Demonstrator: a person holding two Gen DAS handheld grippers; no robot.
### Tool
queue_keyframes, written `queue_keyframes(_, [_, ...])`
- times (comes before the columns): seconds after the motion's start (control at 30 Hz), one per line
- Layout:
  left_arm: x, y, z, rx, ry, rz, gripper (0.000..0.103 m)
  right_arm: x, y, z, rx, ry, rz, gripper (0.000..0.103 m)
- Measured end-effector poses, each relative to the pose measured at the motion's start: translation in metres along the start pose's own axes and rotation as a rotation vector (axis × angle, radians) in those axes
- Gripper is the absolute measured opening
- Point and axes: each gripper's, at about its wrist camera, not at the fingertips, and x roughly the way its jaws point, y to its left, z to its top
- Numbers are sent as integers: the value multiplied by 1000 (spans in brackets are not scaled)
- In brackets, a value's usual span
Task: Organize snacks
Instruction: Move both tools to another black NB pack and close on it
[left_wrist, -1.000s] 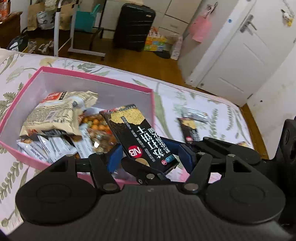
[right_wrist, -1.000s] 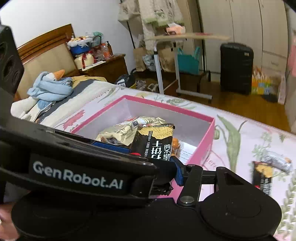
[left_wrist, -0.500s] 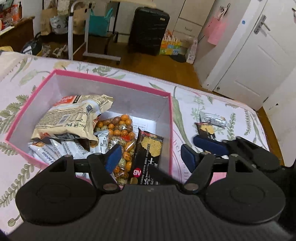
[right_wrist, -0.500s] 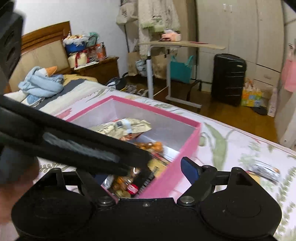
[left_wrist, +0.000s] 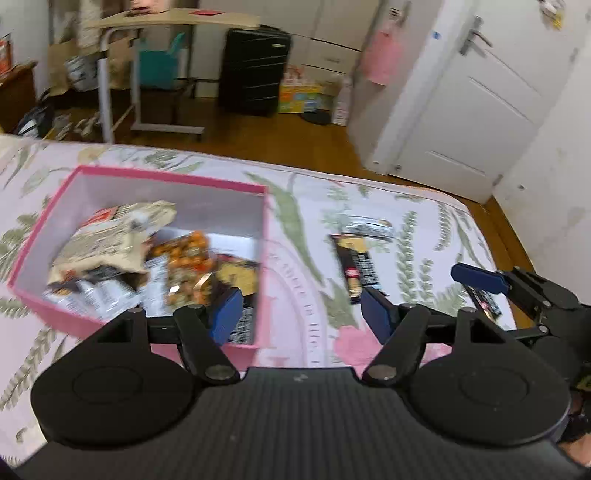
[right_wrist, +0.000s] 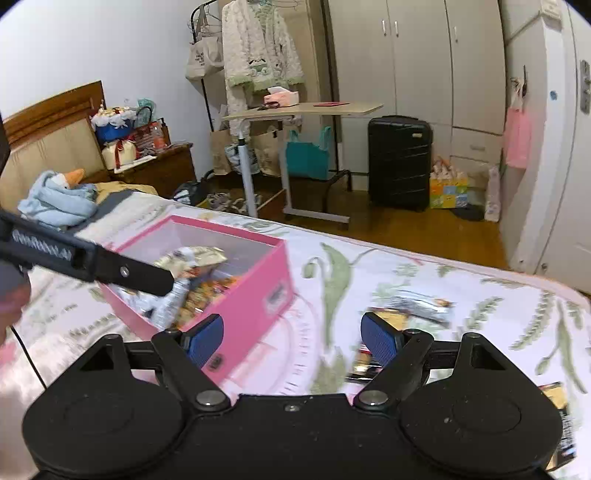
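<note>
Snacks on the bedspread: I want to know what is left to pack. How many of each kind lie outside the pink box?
Black-and-gold packets: 2
Silver wrapper: 1
Total: 3

Little could be read. The bedsheet (left_wrist: 306, 317) carried a curved line of print just right of the pink box (left_wrist: 236, 186), too blurred to make out. Lettering on the snack packets (left_wrist: 356, 266) was illegible.
</note>
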Motion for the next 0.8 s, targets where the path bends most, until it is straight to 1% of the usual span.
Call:
queue_keyframes(0.07, [8,-13,2,37,22,-23,66,0,-13,-5,-4,13,-4,85])
queue_keyframes(0.13, [17,-28,1,100,32,-37,65,0,-26,-10,26,10,18,80])
queue_keyframes(0.17, [21,-34,0,113,30,-33,65,2,-34,-13,50,11,31,80])
queue_keyframes(0.2, [26,-40,-1,122,32,-31,65,5,-43,-16,75,20,46,80])
queue_keyframes(0.27, [37,-48,0,122,47,-43,65,14,-51,-23,92,34,45,80])
queue_keyframes(0.37, [59,-58,4,122,70,-54,65,27,-58,-33,66,12,47,80])
queue_keyframes(0.53, [120,-76,11,146,113,-47,65,68,-72,-40,68,26,83,80])
queue_keyframes(0.57, [136,-77,12,150,128,-54,64,78,-74,-41,64,35,80,80])
queue_keyframes(0.6, [152,-77,14,150,147,-46,62,89,-76,-42,61,46,72,80])
queue_keyframes(0.63, [166,-77,15,142,168,-19,59,97,-77,-44,59,56,63,80])
queue_keyframes(0.67, [178,-78,16,138,179,-8,59,109,-79,-46,54,73,52,80])
queue_keyframes(0.73, [200,-77,17,114,182,5,59,129,-81,-51,50,104,35,80])
queue_keyframes(0.8, [220,-76,19,96,199,32,56,147,-82,-57,44,136,10,79])
